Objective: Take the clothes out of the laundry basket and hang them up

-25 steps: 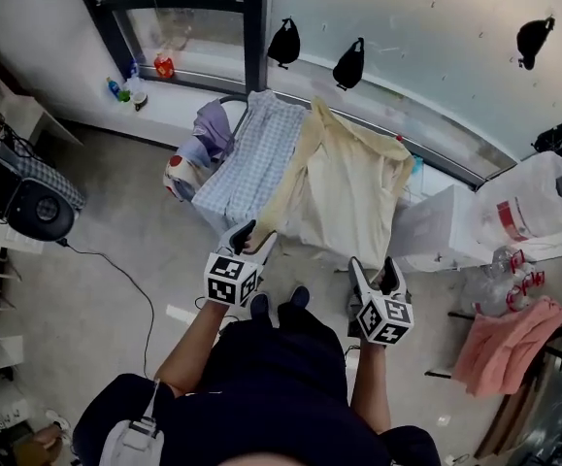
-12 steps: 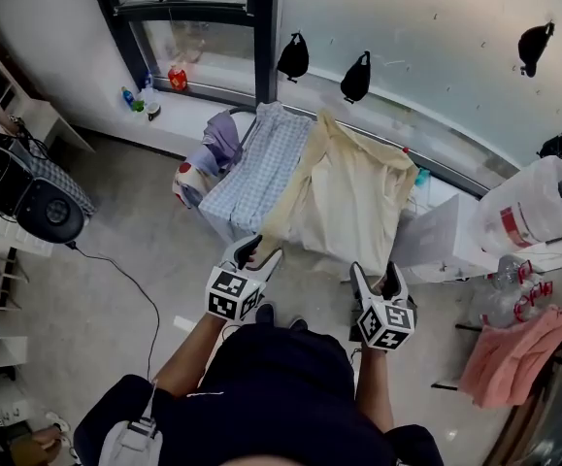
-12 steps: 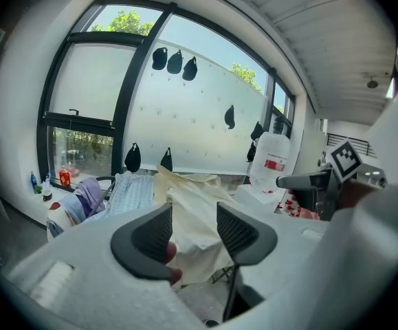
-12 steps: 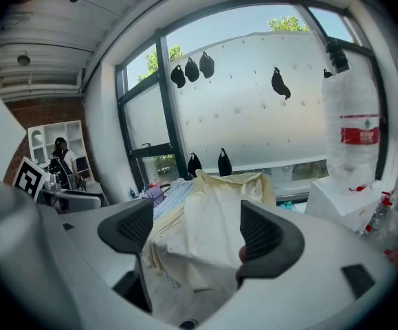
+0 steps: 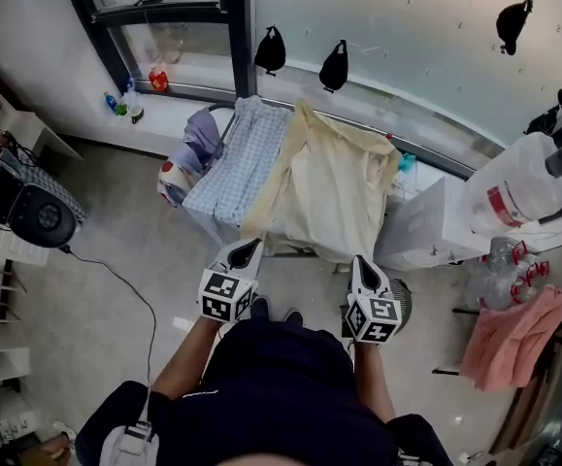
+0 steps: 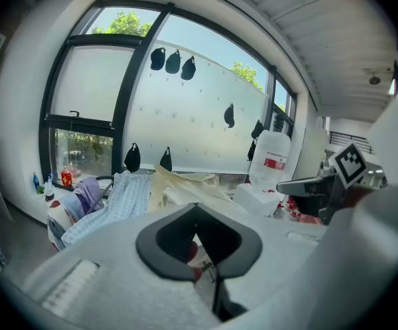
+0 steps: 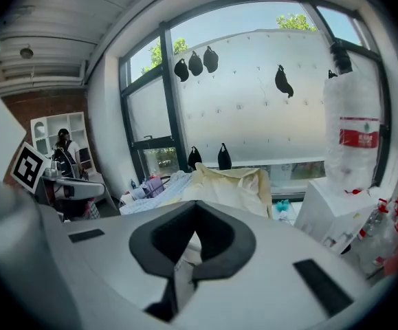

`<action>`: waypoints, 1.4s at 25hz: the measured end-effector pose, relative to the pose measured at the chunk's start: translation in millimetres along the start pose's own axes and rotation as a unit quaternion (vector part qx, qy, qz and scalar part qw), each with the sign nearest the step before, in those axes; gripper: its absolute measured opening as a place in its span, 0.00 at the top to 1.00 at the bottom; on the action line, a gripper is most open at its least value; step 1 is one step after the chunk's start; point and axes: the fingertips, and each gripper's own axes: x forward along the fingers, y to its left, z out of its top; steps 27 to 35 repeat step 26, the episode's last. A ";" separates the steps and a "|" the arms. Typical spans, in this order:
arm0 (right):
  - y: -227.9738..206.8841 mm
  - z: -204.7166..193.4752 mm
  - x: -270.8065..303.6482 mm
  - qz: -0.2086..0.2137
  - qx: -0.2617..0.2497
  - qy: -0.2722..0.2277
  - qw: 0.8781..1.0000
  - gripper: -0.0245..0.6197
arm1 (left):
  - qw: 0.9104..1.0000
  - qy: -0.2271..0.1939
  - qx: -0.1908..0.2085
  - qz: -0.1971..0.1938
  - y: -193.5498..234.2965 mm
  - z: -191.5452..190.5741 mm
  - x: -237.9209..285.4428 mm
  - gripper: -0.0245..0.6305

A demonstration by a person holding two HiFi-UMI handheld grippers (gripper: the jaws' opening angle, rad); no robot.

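Ahead, cream shirt (image 5: 334,197), checked cloth (image 5: 242,160), water jug (image 5: 515,187).

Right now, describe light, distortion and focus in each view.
Head view: even daylight, sharp, the window frame skewed by the wide lens. Left gripper view: heavy fisheye, black corners, bright window behind, near jaws soft. Right gripper view: same fisheye and dark rim, the shirt clear against the backlit window.

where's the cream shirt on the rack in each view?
Head view: cream shirt upper centre.
Left gripper view: cream shirt centre, slightly left.
Right gripper view: cream shirt centre.
Landmark: blue checked cloth directly left of it everywhere.
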 end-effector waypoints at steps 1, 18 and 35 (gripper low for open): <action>0.1 -0.4 -0.6 0.002 -0.006 0.001 1.000 0.96 | 1.000 -0.001 0.004 0.000 -2.0 0.2 0.4 0.93; -1.3 -10.9 -8.7 0.014 0.002 0.015 1.000 0.97 | 0.999 0.016 -0.024 0.017 -2.9 -12.3 -5.5 0.93; -1.1 -4.3 0.3 0.024 0.005 0.002 1.000 0.97 | 0.999 -0.004 -0.019 0.034 11.0 0.6 -2.3 0.93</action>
